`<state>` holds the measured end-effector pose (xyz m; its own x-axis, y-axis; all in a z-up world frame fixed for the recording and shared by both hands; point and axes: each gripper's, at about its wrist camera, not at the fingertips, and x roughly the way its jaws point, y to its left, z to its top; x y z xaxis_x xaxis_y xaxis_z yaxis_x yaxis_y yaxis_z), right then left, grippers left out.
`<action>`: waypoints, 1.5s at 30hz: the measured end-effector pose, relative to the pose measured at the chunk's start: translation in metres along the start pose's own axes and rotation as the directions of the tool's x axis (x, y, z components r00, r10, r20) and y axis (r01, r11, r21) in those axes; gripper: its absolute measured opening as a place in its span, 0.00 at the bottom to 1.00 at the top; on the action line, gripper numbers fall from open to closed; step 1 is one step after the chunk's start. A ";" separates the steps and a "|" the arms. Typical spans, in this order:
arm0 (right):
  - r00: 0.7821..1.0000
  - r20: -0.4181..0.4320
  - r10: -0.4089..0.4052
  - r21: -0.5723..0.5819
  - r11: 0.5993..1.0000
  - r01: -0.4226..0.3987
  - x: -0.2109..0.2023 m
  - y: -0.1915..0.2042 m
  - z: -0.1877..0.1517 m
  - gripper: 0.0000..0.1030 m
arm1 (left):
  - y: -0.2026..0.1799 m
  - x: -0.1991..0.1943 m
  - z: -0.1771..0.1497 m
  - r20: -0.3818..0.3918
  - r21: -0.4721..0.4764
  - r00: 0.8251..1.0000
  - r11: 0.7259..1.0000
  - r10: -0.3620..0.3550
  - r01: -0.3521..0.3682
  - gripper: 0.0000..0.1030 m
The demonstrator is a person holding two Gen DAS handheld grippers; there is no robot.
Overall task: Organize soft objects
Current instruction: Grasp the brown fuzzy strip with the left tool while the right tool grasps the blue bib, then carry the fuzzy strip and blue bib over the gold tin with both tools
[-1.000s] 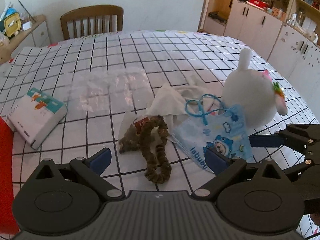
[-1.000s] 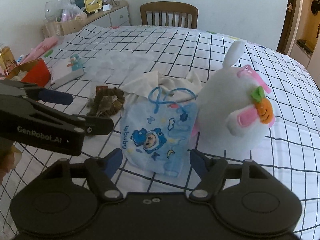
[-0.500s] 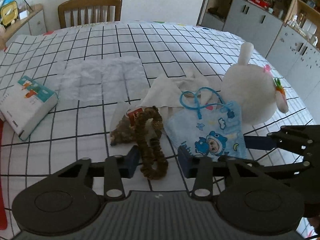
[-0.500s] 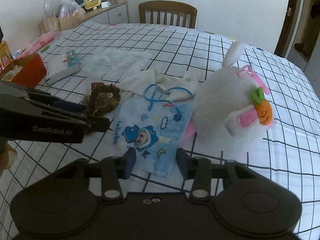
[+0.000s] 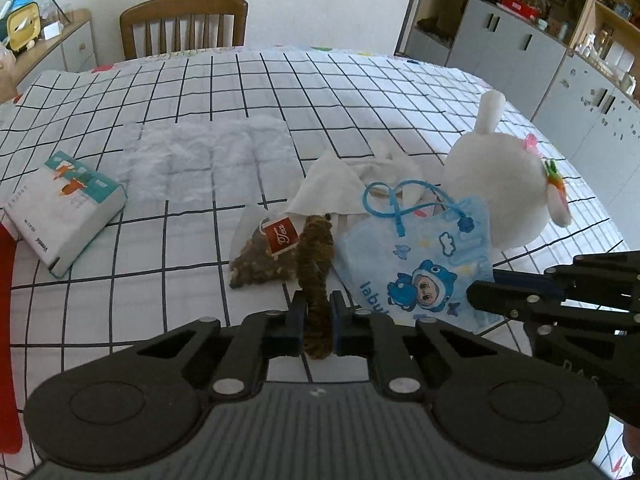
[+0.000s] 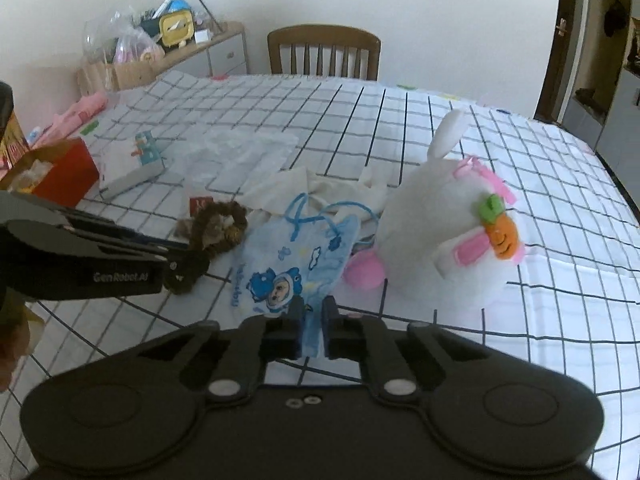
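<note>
Both grippers' fingers closed since before, left gripper (image 5: 317, 322) pinching brown scrunchie (image 5: 316, 264), right gripper (image 6: 311, 330) pinching blue pouch (image 6: 296, 264).

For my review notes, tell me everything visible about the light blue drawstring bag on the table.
The drawstring bag is a small, flat pouch of thin, light blue cloth, printed with a cartoon figure in a blue hood, clouds, stars and lettering. A brighter blue cord loops out of its top. It lies limp on the checked tablecloth, its top over a cream cloth and one side against the white plush rabbit. The right claw is closing on its near edge, bunched between the pads.
</note>
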<state>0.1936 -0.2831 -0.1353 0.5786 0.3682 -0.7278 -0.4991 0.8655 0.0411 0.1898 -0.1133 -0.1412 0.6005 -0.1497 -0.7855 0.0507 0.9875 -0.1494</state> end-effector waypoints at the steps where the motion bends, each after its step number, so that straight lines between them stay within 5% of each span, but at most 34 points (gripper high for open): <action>1: 1.000 0.010 -0.004 -0.002 1.000 0.004 -0.003 0.001 0.001 0.07 | 0.000 -0.002 0.000 0.002 0.000 1.000 1.000 -0.003 0.003 0.11; 25: 0.994 0.112 0.016 0.009 1.000 -0.017 -0.069 0.030 0.013 0.06 | 0.016 -0.074 0.000 0.082 -0.040 0.997 0.999 0.000 0.004 0.10; 45: 0.981 0.155 0.115 -0.044 0.993 -0.109 -0.080 0.097 0.049 0.06 | 0.090 -0.152 0.003 0.190 -0.122 0.980 0.992 0.059 -0.036 0.10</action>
<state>0.1302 -0.2119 -0.0395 0.6105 0.5131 -0.6033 -0.5869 0.8046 0.0903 0.1056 -0.0020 -0.0334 0.7430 -0.0792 -0.6646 -0.0689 0.9786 -0.1936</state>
